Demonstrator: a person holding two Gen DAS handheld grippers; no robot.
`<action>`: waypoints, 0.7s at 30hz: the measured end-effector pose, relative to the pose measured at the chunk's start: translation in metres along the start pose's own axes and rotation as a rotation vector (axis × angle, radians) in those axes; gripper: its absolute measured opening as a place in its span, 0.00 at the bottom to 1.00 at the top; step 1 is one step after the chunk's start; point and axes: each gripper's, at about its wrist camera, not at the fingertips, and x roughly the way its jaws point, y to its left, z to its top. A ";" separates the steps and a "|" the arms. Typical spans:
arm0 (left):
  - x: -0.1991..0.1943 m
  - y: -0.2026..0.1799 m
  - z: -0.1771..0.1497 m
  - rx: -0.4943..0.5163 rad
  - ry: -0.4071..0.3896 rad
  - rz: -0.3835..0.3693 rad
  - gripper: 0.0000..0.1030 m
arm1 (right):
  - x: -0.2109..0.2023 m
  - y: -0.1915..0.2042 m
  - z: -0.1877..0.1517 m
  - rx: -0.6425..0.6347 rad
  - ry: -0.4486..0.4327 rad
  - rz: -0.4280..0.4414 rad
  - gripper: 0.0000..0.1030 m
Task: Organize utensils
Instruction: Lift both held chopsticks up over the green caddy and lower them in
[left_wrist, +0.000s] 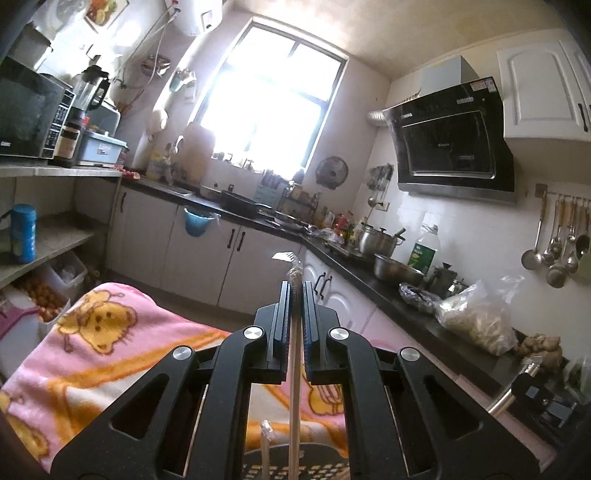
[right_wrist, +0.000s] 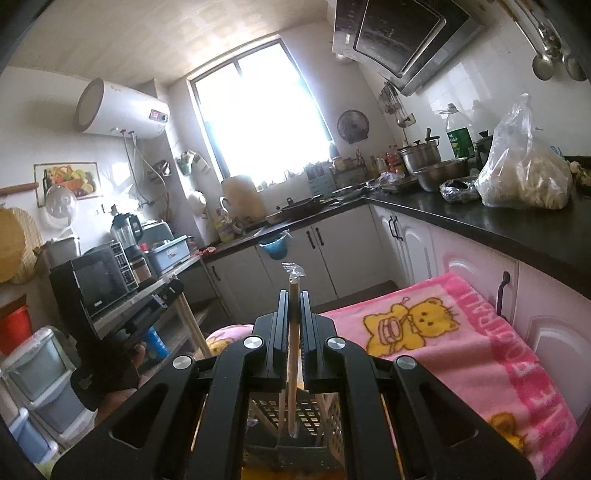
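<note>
Left gripper: your left gripper (left_wrist: 295, 291) has its jaws pinched on a wrapped utensil (left_wrist: 294, 354); the pale stick runs upright between the pads, its clear wrapper tip poking out above them.
Right gripper: your right gripper (right_wrist: 294, 301) pinches a second wrapped stick (right_wrist: 292, 354) the same way; crinkled plastic shows at its top end.
Basket: a slotted utensil basket (right_wrist: 321, 417) sits just below both tools; the lower ends of the sticks hang over it, and whether they touch it you cannot tell.
Blanket: a pink bear-print blanket (right_wrist: 461, 339) lies under the basket.
Setting: a dark kitchen counter (left_wrist: 369, 280) runs beyond; a backlit window (left_wrist: 269, 96) glares behind.
</note>
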 end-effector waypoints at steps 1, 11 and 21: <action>0.002 0.001 -0.003 -0.006 0.002 -0.001 0.01 | 0.002 0.001 -0.002 -0.008 -0.002 -0.004 0.05; 0.012 0.002 -0.023 0.009 -0.005 -0.005 0.01 | 0.015 0.006 -0.023 -0.058 0.010 -0.022 0.05; 0.018 0.000 -0.041 0.028 -0.006 -0.023 0.01 | 0.022 0.001 -0.036 -0.048 0.029 -0.022 0.05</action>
